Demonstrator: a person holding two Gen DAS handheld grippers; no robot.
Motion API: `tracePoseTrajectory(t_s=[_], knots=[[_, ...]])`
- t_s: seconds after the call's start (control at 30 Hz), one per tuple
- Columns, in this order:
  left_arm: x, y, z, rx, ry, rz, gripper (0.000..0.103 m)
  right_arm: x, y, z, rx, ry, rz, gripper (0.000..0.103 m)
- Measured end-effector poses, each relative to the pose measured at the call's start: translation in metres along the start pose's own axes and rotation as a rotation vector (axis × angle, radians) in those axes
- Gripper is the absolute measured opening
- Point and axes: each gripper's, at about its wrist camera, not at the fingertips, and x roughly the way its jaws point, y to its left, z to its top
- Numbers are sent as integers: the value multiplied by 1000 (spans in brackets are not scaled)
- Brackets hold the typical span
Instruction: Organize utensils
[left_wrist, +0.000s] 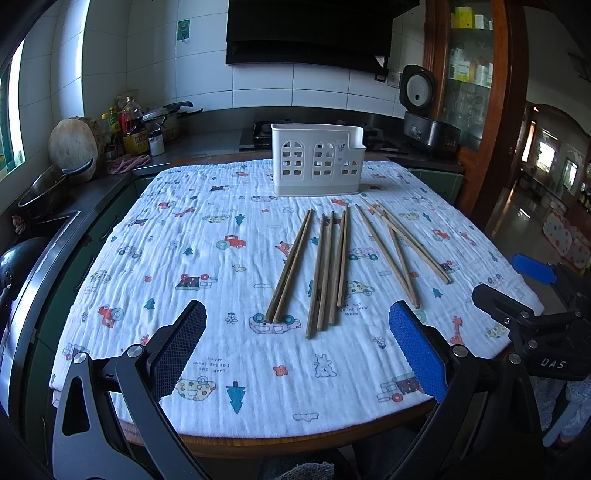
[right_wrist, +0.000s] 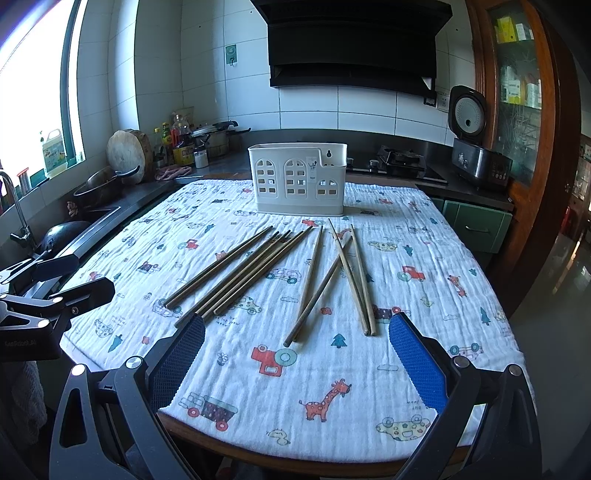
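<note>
Several wooden chopsticks (left_wrist: 325, 266) lie loose on the printed cloth, darker ones to the left and lighter ones (left_wrist: 402, 247) crossed to the right. They also show in the right wrist view (right_wrist: 258, 266). A white utensil holder (left_wrist: 317, 164) stands upright at the table's far side, also in the right wrist view (right_wrist: 298, 179). My left gripper (left_wrist: 297, 345) is open and empty near the front edge, short of the chopstick ends. My right gripper (right_wrist: 297, 354) is open and empty, just before the lighter chopsticks (right_wrist: 354, 280).
The table (left_wrist: 207, 439) carries a white cloth with cartoon prints (left_wrist: 192, 258). A sink counter with a pan (left_wrist: 44, 192), bottles and a chopping board lies left. A stove and rice cooker (left_wrist: 421, 110) stand behind. Each gripper shows in the other's view (left_wrist: 532, 317) (right_wrist: 48, 295).
</note>
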Motion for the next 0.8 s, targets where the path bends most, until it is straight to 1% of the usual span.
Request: tracePoseTrajectory(t_s=[0.27,0.63,0.67,0.8], knots=[[-1,2,1,0,1,0,98,-1,-1,-1,1,3,0,97],[2,1,1,-8,9,0,98,9,-4,3,-6,22,-7,97],[10,1,1,-7,12,-3,98,10,-5,3,-6,23,-8,97],[12,1,0,-6,15,-3,98,11,-4,4,-6,24,-10,97]])
